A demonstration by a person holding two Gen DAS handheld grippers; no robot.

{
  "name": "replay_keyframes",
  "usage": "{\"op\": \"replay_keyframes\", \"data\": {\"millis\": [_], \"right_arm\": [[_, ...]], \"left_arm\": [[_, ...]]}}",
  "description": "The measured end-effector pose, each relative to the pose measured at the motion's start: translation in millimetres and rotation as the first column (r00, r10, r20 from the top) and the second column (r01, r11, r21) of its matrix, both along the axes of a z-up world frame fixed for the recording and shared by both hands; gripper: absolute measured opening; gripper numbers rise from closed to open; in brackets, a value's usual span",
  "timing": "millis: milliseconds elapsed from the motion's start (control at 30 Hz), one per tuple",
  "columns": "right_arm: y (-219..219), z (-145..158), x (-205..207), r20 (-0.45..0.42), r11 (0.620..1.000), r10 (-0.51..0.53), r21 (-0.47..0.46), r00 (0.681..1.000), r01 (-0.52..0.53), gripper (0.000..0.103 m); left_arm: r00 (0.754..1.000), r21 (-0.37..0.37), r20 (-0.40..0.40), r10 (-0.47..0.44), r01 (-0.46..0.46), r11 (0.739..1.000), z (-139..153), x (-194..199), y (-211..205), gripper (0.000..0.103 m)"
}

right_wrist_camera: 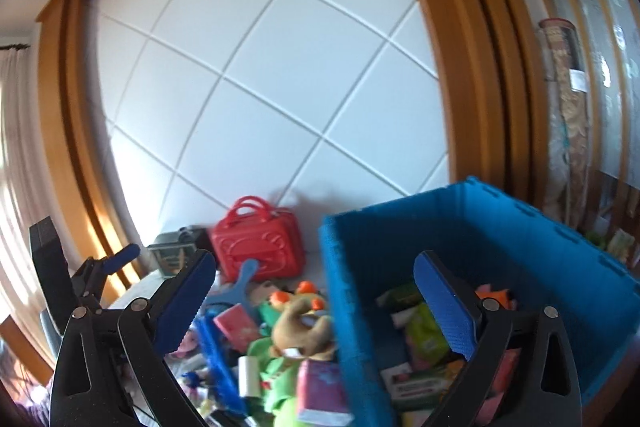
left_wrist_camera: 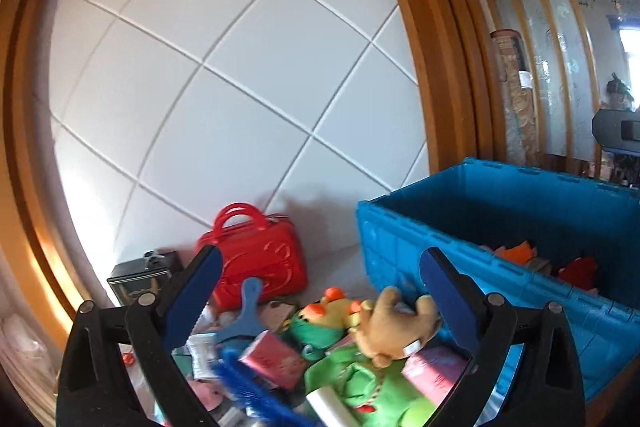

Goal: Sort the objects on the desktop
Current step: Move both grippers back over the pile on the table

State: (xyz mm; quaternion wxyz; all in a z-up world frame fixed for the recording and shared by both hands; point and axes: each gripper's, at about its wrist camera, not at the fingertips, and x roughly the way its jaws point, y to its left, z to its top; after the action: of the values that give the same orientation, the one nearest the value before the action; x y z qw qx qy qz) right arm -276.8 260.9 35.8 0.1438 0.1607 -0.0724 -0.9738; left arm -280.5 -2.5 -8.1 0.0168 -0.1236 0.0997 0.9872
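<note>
The crate (left_wrist_camera: 500, 267) sits at lower right, packets (right_wrist_camera: 424, 335) inside it. Left of it, a toy pile (left_wrist_camera: 320, 347) fills the bottom centre. Behind the pile, a handbag (left_wrist_camera: 256, 259) stands against the wall (left_wrist_camera: 240, 87), a small box (left_wrist_camera: 140, 277) just left.

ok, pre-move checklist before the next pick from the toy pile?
1. Left gripper open and empty: ok.
2. Right gripper open and empty: ok.
3. Target reachable: ok; brown plush bear lies on top of the pile, between the left fingers in that view.
4. Blue crate has room: ok; packets cover the bottom but the walls stand well above them.
5. Snag risk: not ok; blue comb and pink box crowd the bear.
6. Image sharpness for aiming: not ok; the right wrist view is blurred.
</note>
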Motion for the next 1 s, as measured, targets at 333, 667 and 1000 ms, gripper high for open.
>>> {"op": "replay_keyframes", "data": {"millis": [333,667,1000], "right_arm": [[-115,-42,11,0.102,0.996,0.089,-0.037,0.991,-0.086,0.101],[-179,-113,17,0.184,0.98,0.184,0.047,0.965,-0.196,0.101],[-229,-278,-6,0.558,0.771,0.428,0.185,0.711,-0.609,0.075]], "left_arm": [[0.987,-0.075,0.027,0.158,-0.156,0.985,-29,34,-121,0.102],[0.953,-0.035,0.077,0.293,-0.291,0.956,-59,49,-197,0.102],[0.918,-0.002,0.191,0.348,-0.354,0.935,-105,46,-200,0.102]]}}
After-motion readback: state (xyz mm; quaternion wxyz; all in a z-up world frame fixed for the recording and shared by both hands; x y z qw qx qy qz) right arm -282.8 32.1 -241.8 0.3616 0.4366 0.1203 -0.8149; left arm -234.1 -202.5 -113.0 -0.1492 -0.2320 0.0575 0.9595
